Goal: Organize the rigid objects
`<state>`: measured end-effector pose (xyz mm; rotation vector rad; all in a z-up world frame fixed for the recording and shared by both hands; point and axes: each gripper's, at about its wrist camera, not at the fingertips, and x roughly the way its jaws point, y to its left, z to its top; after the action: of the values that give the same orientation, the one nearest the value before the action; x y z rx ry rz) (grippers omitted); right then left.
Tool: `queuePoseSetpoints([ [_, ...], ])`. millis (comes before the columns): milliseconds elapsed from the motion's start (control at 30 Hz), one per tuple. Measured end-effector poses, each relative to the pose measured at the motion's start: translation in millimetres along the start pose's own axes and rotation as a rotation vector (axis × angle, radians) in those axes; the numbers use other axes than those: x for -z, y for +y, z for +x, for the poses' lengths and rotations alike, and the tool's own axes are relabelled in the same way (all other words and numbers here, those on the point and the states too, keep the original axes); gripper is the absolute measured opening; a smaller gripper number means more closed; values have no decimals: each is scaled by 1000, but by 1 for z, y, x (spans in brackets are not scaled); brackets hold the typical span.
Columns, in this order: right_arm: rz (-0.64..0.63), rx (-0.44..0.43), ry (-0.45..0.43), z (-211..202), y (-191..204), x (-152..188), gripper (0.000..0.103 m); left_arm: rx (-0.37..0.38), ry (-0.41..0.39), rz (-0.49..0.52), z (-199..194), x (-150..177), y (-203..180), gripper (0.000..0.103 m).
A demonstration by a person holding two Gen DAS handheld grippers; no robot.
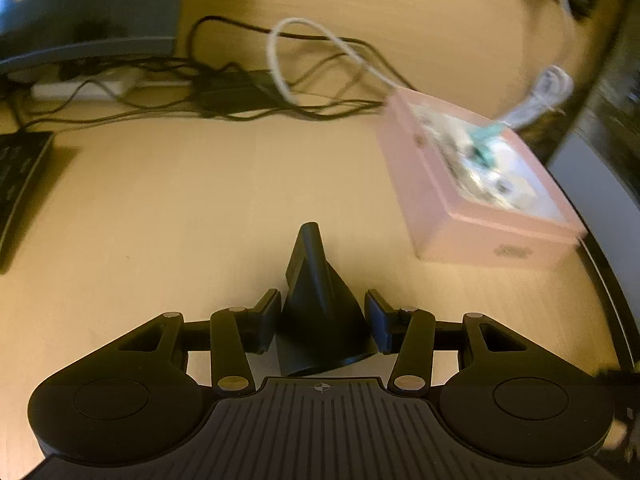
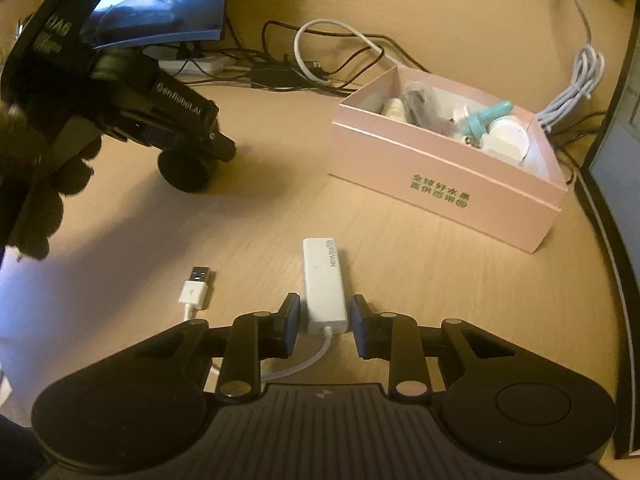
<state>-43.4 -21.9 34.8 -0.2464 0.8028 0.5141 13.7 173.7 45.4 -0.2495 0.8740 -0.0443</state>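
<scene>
With the left gripper [image 1: 322,320] pinching the black plastic funnel-shaped nozzle [image 1: 320,304] and the right gripper [image 2: 325,326] spread around the white rectangular USB adapter [image 2: 324,284], the smooth taper risked slipping before reaching the pink cardboard box [image 2: 444,164].

The left tongs [image 1: 322,318] are matte black plastic: 2 round, disc-capped housings flank a ribbed centre plate bearing a small crosshair mark. Slim black linkage arms, pinned with silver rivets, carry 2 flat fingers [image 1: 267,312] with dark blue pads. The right tongs [image 2: 325,322] share this build, their blue pads [image 2: 291,322] more plainly seen. In the right wrist view, the left unit's black body shows white "GenRobot.AI" lettering, and the person's hand [image 2: 44,196] looks dark.
</scene>
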Motion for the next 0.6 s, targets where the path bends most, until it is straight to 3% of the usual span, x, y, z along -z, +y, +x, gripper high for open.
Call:
queuePoseSetpoints([
  [167, -18, -14, 6, -2, 2, 1, 21, 57, 8, 105, -15, 22, -17, 51],
  [400, -41, -28, 22, -15, 0, 2, 20, 162, 70, 214, -36, 50, -42, 51],
  [600, -48, 18, -13, -48, -11, -3, 20, 252, 93, 255, -45, 56, -59, 50],
])
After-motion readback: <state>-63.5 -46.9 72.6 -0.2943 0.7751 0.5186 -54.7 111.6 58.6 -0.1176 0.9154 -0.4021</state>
